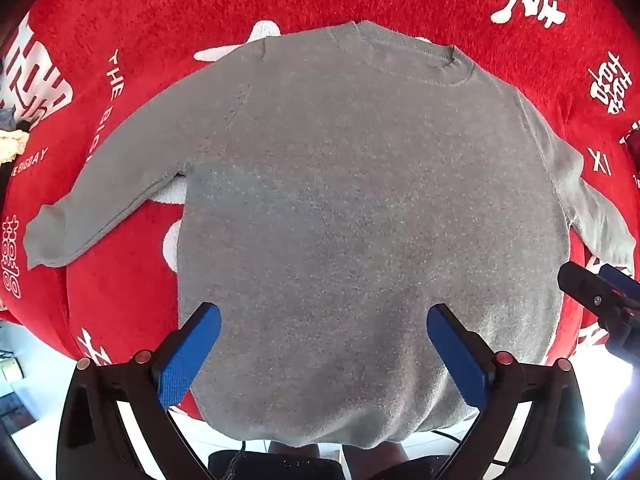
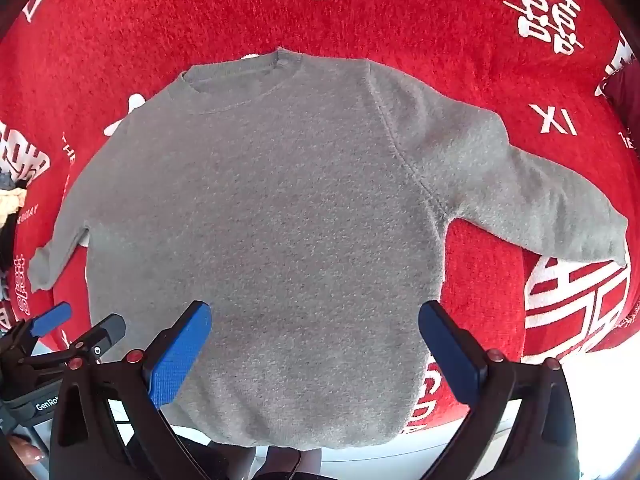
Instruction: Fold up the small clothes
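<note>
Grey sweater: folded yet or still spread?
Spread. The grey sweater lies flat on the red blanket, both sleeves out to the sides, collar at the far end; no fold visible.

Bright, even daylight in both views; colours are vivid and focus sharp at the centre. Strong fisheye bending curves the edges into dark corners, and glare whites out the floor below each hand-held gripper

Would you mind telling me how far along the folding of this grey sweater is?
Done: the grey sweater lies flat on the red blanket, both sleeves spread. In hand: nothing; the left tongs and right tongs hang open above its hem. Left: every fold, sleeves and body.
</note>
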Demonstrator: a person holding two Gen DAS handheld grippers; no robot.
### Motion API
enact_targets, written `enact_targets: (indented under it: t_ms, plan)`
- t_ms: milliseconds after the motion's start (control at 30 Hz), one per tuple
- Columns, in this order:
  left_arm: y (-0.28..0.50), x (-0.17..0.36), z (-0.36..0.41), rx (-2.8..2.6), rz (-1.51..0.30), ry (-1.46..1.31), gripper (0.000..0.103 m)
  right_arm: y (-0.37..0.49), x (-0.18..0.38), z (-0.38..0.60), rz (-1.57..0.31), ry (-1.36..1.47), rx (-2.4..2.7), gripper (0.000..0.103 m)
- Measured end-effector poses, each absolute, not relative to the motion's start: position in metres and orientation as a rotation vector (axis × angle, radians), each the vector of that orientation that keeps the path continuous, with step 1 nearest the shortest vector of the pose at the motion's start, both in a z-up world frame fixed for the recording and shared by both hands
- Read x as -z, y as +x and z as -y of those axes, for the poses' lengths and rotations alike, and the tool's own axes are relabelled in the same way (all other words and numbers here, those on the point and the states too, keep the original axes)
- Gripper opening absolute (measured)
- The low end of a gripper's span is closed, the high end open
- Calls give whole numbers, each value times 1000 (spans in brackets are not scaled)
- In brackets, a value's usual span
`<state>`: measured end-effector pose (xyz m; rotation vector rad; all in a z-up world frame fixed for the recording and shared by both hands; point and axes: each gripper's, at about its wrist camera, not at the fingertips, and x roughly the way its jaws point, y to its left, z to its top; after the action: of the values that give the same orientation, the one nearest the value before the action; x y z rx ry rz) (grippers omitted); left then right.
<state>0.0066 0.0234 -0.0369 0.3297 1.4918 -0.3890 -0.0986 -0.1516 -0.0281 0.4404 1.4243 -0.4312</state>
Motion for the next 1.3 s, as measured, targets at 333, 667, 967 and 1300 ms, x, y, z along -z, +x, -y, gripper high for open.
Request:
enact_targets:
  t_ms: [333,667,967,1300]
  plan:
    - [10,35,-28,380,-1482,301,103,-97,28,149,-1424,425,430,103]
    - [11,41,-34,355,-1511,326,103,-97,27,144,-1420,420,423,103]
    - [12,41,-42,330,-1497,325,103,-98,28,142,-1433,425,408,103]
    - [9,46,-52,335,-1550,272,103,-100,30,139,-1454,431,386,103]
